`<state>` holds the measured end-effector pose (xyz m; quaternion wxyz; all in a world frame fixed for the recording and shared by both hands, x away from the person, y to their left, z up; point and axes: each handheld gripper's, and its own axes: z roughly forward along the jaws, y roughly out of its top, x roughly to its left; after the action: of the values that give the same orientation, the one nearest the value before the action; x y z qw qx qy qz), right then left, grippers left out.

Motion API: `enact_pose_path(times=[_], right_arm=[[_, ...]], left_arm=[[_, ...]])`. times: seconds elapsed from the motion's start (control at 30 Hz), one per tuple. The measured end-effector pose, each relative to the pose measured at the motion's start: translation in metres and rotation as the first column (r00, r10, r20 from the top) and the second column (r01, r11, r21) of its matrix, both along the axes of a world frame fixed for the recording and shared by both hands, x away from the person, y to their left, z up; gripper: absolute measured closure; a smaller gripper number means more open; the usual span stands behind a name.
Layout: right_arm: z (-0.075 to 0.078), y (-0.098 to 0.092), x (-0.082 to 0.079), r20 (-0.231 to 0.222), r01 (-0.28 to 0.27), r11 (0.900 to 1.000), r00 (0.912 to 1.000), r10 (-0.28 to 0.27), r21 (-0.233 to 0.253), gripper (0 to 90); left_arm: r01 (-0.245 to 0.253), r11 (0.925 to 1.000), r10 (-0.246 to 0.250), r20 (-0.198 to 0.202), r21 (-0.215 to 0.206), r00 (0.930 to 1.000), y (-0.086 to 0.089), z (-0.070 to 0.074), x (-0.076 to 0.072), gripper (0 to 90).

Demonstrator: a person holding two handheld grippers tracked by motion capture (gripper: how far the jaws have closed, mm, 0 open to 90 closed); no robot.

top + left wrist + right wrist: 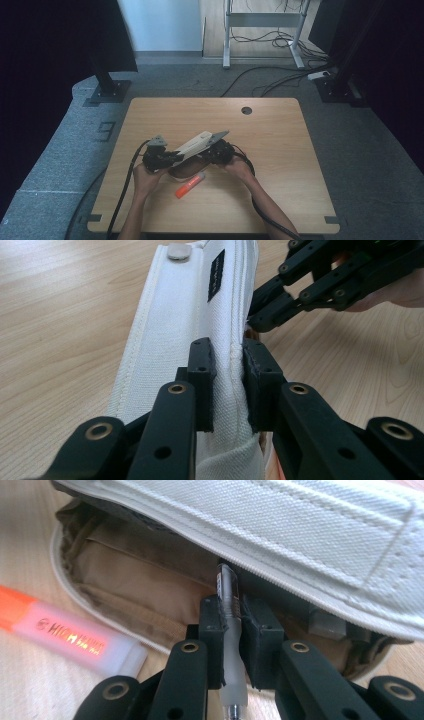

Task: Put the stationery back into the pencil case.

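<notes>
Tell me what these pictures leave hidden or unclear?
- Pen tip: in the right gripper view it runs under the case's white flap, so how far in it sits is hidden.
- Case inside: in the high view, too small and covered by the flap.
- Highlighter: cut off by the left edge in the right gripper view.
- Left claw: the flap's fold hides what lies beneath.

You have one white canvas pencil case [196,143] in front of you, open, with one black label [216,275] and one metal snap [179,251] on its flap. You have one orange highlighter [190,184] lying on the one wooden table [280,165]. You have one pen [230,630] with a frosted barrel. You are working with two grippers, a left gripper [227,385] and a right gripper [231,640]. The table has one round cable hole [246,110].
</notes>
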<state>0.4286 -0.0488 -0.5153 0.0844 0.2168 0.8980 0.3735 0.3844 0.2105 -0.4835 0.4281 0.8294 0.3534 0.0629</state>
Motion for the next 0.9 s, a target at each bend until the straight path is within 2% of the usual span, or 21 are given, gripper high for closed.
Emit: enact_pose_path(times=[0.43, 0.57, 0.67, 0.9], right_arm=[[-0.008, 0.006, 0.01, -0.003, 0.02, 1.0, 0.9998, -0.02, 0.0, 76.0], [-0.006, 0.006, 0.01, 0.011, 0.035, 0.999, 0.9993, -0.034, -0.006, 70.5], [-0.004, 0.001, 0.009, 0.017, 0.043, 0.999, 0.9989, -0.043, -0.012, 68.4], [0.001, -0.017, 0.008, 0.018, 0.089, 0.996, 0.9959, -0.089, 0.008, 66.0]], left_arm=[[-0.001, 1.0, 0.001, 0.0, 0.001, 1.0, 0.0, -0.001, 0.001, 76.3], [0.0, 1.0, 0.0, -0.002, -0.001, 1.0, 0.001, -0.001, 0.001, 76.3], [0.0, 1.0, 0.0, -0.002, -0.001, 1.0, 0.001, -0.001, 0.001, 76.2], [-0.002, 1.0, 0.002, -0.002, -0.003, 1.0, 0.001, -0.001, 0.001, 76.1]])
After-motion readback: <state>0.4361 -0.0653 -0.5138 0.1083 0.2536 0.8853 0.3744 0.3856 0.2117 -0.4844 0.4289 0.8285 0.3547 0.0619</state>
